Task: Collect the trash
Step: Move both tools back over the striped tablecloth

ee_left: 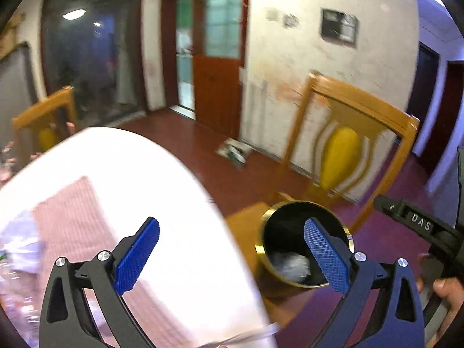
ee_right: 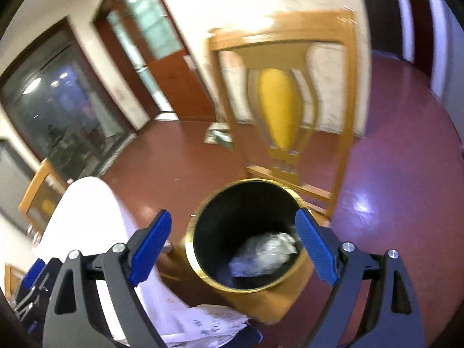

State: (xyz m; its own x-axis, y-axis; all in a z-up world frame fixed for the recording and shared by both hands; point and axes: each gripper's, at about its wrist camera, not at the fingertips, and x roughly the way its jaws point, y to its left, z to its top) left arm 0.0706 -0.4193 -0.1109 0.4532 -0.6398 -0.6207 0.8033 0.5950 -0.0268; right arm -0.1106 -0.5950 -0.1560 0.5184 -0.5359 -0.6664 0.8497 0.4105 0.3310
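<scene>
White table [ee_left: 179, 191], red floor [ee_left: 203, 150] — wooden chair [ee_right: 281, 92]

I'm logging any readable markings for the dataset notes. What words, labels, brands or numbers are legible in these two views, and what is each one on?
"DAS": white letters on the black body of the right gripper, seen at the right edge of the left wrist view.
Framed dark sign on the wall: too blurred to read.
Printed white packet at the bottom of the right wrist view: markings too small and blurred to read.
Nothing else legible.
</scene>
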